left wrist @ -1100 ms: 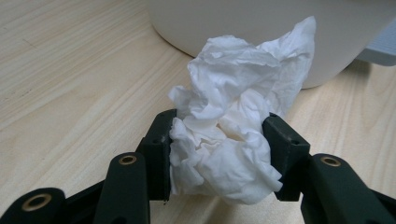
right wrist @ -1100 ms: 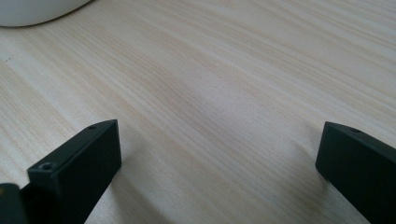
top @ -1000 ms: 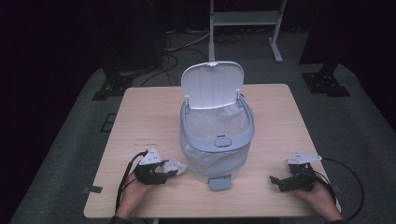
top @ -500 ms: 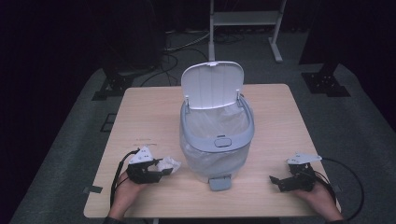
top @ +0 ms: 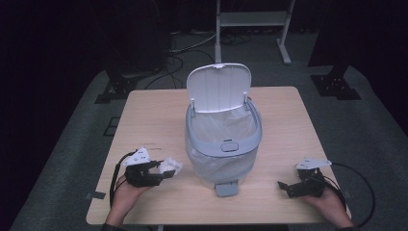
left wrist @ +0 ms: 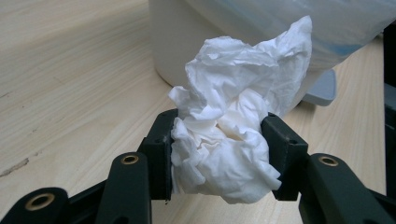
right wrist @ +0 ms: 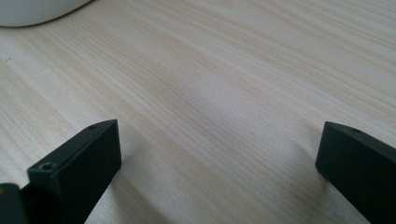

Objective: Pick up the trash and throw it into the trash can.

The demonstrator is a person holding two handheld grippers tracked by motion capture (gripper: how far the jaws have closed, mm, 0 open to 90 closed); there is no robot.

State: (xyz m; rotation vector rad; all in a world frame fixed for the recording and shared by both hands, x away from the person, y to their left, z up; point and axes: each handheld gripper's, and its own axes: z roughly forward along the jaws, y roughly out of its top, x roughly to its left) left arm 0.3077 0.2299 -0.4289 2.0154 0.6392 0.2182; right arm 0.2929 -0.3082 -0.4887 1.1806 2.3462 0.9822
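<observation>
The bin (left wrist: 196, 42) is cut off by the top edge in the left gripper view, its base partly hidden behind the tissue (left wrist: 233, 135).

A pedal bin (top: 223, 144) stands on the table (top: 144, 115), near the middle and somewhat toward the person's edge. Its lid (top: 219, 88) stands raised at the back of the bin, and a bag liner (top: 226, 126) sits inside it. The foot pedal (top: 226, 188) juts from the bin's base on the near side. Left of the bin and near its base, the left gripper (top: 163, 171) clamps a crumpled tissue (top: 171, 166), which lies between the gripper and the bin. Right of the bin, well apart from it, the right gripper (top: 285, 186) rests on the table, jaws spread. Behind the bin, beyond the table's far edge, a stand frame (top: 250, 24) sits on the floor.
</observation>
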